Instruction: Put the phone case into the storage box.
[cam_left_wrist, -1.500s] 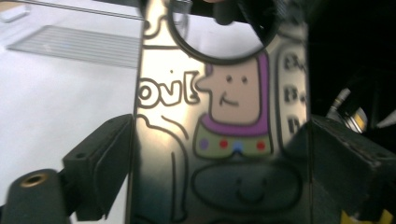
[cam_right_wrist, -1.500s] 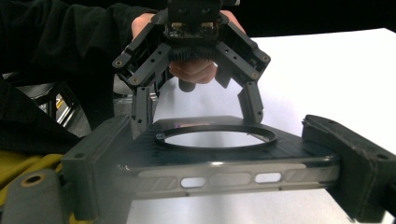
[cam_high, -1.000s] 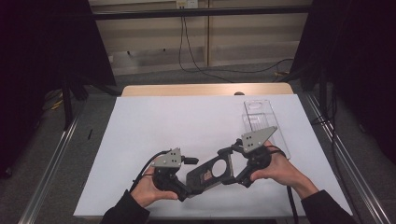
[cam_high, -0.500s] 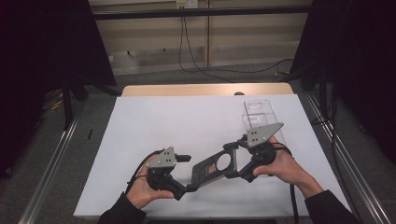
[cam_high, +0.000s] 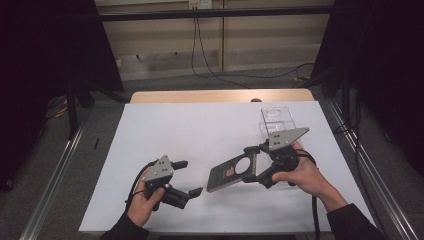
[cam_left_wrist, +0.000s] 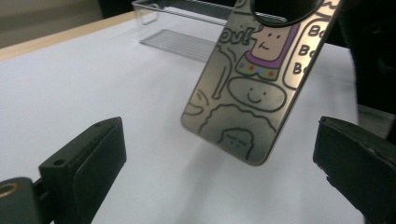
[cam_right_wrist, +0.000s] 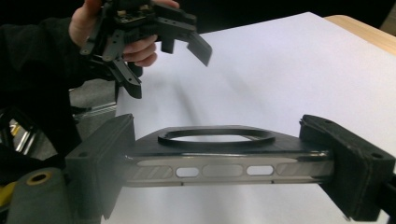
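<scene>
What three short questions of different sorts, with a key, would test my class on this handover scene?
1. True or false: the right hand-held gripper holds the phone case by its edges, clear of the white sheet.
2. Which is open with nothing between its jaws? A) the left hand-held gripper B) the right hand-held gripper C) both.
3. Fill in: the clear box stands on the sheet beyond the ____ hand.

Key:
1. True; in the right gripper view the jaws press on the case's two side edges, and in the left gripper view it hangs above the sheet.
2. A.
3. Right.
</scene>
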